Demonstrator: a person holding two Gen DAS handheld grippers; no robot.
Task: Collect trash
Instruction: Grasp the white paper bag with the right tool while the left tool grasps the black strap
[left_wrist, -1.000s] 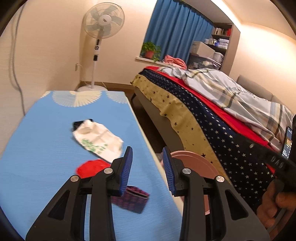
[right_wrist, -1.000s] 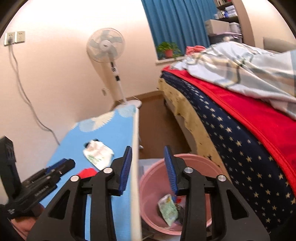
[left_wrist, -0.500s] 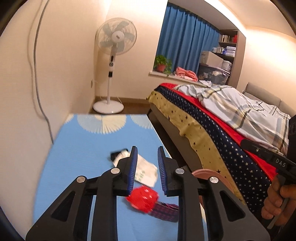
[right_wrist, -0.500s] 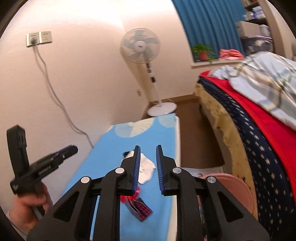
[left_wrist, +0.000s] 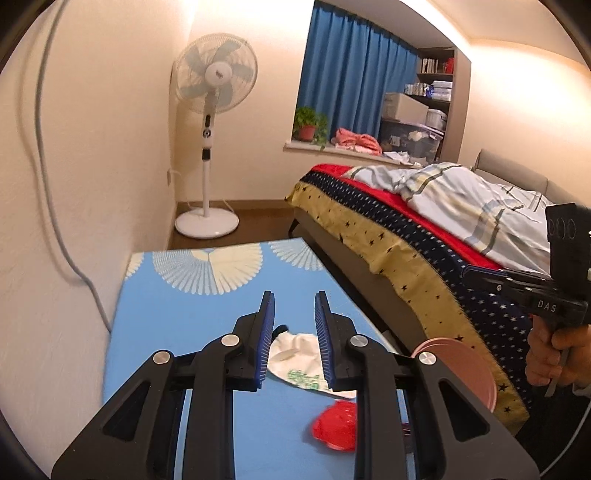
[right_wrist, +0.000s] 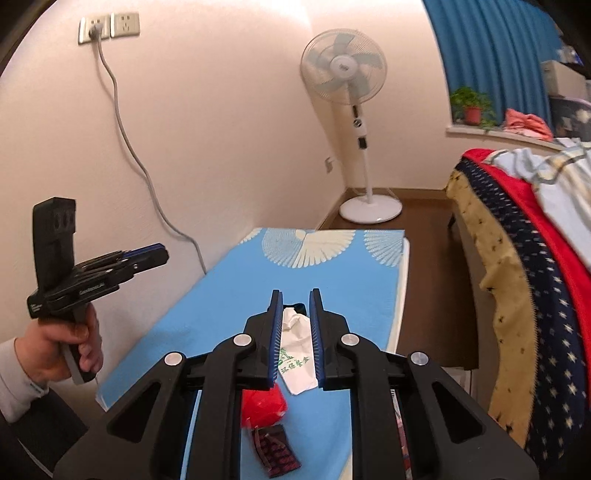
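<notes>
both grippers hang above the blue table (right_wrist: 229, 295), holding nothing. left gripper (left_wrist: 293, 341) jaws stand slightly apart; right gripper (right_wrist: 295, 334) jaws narrowly apart too. trash on the table: white wrapper (right_wrist: 297, 354), red wad (right_wrist: 264, 404), dark patterned wrapper (right_wrist: 275, 448). pink bin (left_wrist: 456, 363) sits beside the table's edge. judgement: spread the jaws first, come down on one piece, pinch its raised fold, not flat film.

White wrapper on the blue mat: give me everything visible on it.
The white wrapper is a crumpled, thin paper or plastic bag with green print near its near end. It lies flat and loose on the blue mat, a small black item at its far end, the red wad just short of it. Nothing grips it.
</notes>
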